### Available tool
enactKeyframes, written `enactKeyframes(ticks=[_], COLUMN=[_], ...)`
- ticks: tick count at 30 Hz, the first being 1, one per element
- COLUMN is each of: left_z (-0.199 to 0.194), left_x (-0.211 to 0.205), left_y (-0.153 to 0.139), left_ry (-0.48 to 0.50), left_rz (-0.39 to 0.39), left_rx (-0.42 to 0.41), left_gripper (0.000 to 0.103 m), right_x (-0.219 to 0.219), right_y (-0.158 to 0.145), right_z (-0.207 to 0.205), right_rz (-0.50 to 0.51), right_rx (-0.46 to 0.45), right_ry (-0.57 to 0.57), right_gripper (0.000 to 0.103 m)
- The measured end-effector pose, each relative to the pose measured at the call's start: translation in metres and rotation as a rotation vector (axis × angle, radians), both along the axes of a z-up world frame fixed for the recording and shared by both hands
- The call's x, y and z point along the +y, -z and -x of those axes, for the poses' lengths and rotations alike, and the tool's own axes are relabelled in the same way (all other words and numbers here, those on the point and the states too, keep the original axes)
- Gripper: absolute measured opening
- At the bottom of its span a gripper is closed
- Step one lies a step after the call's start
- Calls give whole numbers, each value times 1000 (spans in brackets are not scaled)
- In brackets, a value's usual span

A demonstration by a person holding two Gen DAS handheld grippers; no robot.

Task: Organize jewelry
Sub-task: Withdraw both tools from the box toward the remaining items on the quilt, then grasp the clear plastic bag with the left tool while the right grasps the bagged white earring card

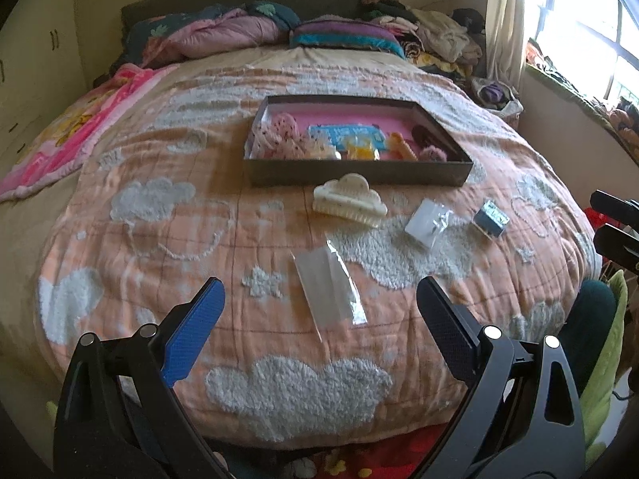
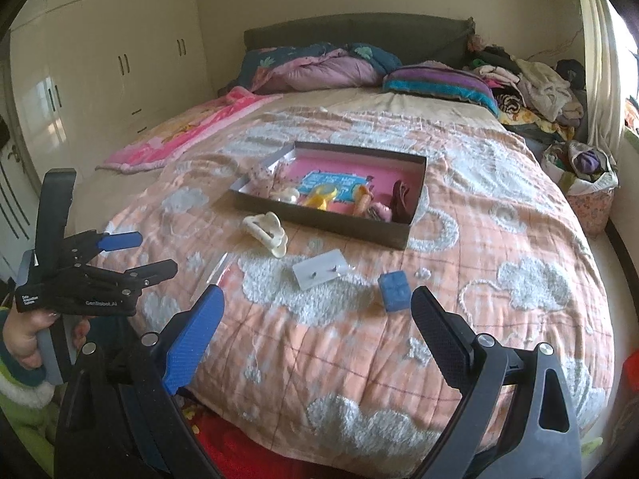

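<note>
Both grippers, left gripper (image 1: 319, 311) and right gripper (image 2: 317, 319), spread wide, holding nothing, off the bed's near edge. Beyond, cream hair claw (image 1: 349, 199) against the open box (image 1: 359, 169) front wall. Probably light, rigid, slick: best pinched across its arched back.

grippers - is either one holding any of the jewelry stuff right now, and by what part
Nothing is held. The left gripper and the right gripper are both open and empty above the quilt.
</note>
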State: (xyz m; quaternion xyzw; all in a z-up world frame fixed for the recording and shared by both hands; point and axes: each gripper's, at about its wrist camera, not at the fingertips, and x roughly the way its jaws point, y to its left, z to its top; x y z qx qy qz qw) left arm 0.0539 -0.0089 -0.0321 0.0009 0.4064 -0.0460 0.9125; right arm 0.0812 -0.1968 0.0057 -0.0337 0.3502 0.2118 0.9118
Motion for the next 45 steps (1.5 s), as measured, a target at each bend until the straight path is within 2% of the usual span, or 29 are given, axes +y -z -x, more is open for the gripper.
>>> enactKeyframes(ticks=[26,35,37,39,43,45], left_z=[-26,-41,-43,-45,-47,-46], left_x=[-25,-15,-14,-14,-11,-7], left_y=[42,57,62,69,79,77], left_ry=[65,41,45,51,54,58], left_rz=[-27,6,10,14,5,10], left_rx=[82,103,114,129,148,140], left_gripper=[90,90,86,73,57,42], right_x=[-2,14,20,25,37,42], right_y=[42,61,64,66,69,71], right_z=[-29,-41,-44,-46,-56,-62], right_rz=[14,53,62,72,96,107], right_rx=[96,128,130,126,118,117], right_ry=[9,-25,-37,-51,-78,-89], right_gripper=[94,94,94,94,94,94])
